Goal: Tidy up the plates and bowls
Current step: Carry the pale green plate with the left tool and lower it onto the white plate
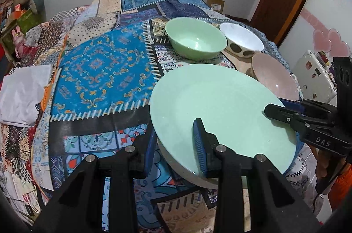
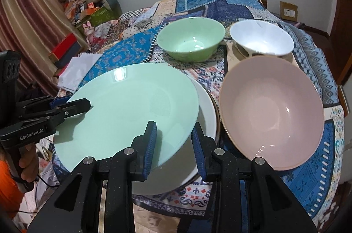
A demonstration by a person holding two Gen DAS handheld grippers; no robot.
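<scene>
A mint green plate (image 1: 220, 110) (image 2: 132, 110) lies tilted on a white plate (image 2: 204, 123) near the table's front edge. My left gripper (image 1: 173, 149) straddles the green plate's left rim, one blue finger over it, one under, jaws apart. My right gripper (image 2: 173, 145) straddles its right rim the same way; it also shows in the left wrist view (image 1: 279, 110). A pink bowl (image 2: 272, 110) (image 1: 275, 77) sits to the right. A green bowl (image 2: 191, 41) (image 1: 195, 37) and a white spotted bowl (image 2: 261, 39) (image 1: 242, 39) stand behind.
A patchwork tablecloth (image 1: 103, 70) (image 2: 308, 167) covers the table. White folded cloth (image 1: 24, 92) (image 2: 74, 72) lies at the left edge. Cluttered shelves (image 2: 88, 8) stand beyond the table on the left. A white case (image 1: 312, 77) is at the right.
</scene>
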